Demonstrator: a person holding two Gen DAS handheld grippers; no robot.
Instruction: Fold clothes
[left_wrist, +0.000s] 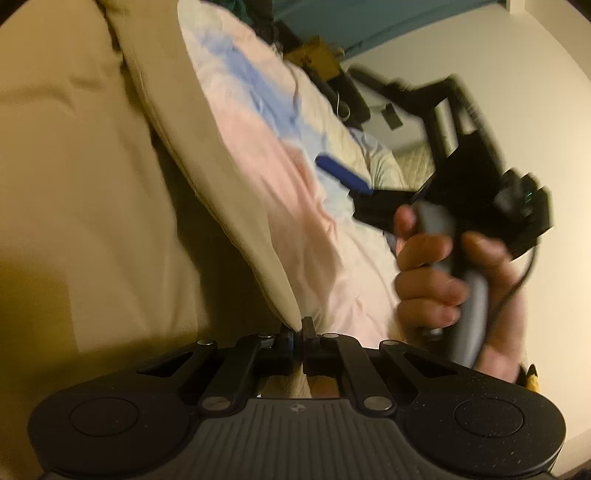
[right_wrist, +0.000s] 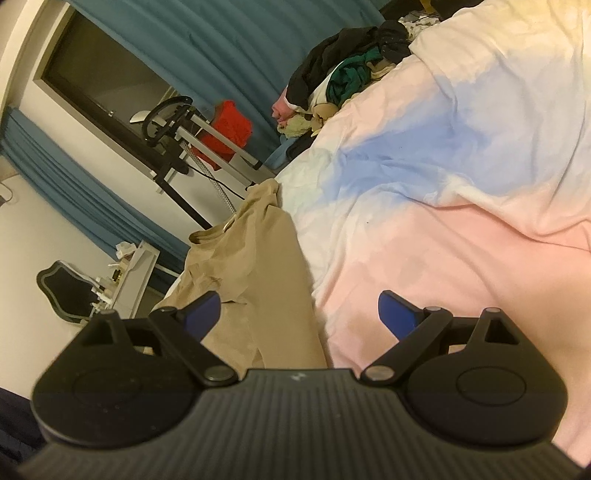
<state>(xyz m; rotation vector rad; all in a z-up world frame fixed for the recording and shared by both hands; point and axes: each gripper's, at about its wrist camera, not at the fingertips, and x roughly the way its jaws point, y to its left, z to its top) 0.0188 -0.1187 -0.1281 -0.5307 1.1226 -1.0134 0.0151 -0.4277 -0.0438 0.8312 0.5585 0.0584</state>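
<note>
A beige garment (left_wrist: 92, 184) fills the left of the left wrist view, with a folded edge running down to my left gripper (left_wrist: 297, 330). That gripper is shut on the garment's corner. It lies over a pastel pink, blue and white bedspread (left_wrist: 314, 229). A hand (left_wrist: 436, 280) holds my right gripper, whose blue finger (left_wrist: 343, 173) hovers over the bedspread. In the right wrist view my right gripper (right_wrist: 300, 314) stands open and holds nothing. It sits above the beige garment (right_wrist: 258, 277), at that garment's border with the bedspread (right_wrist: 461, 184).
A pile of dark, green and pale clothes (right_wrist: 343, 85) lies at the far end of the bed. Beyond the bed edge are teal curtains (right_wrist: 221, 44), a red object (right_wrist: 227, 125), a black-and-silver stand (right_wrist: 177, 129) and a white shelf unit (right_wrist: 136, 273).
</note>
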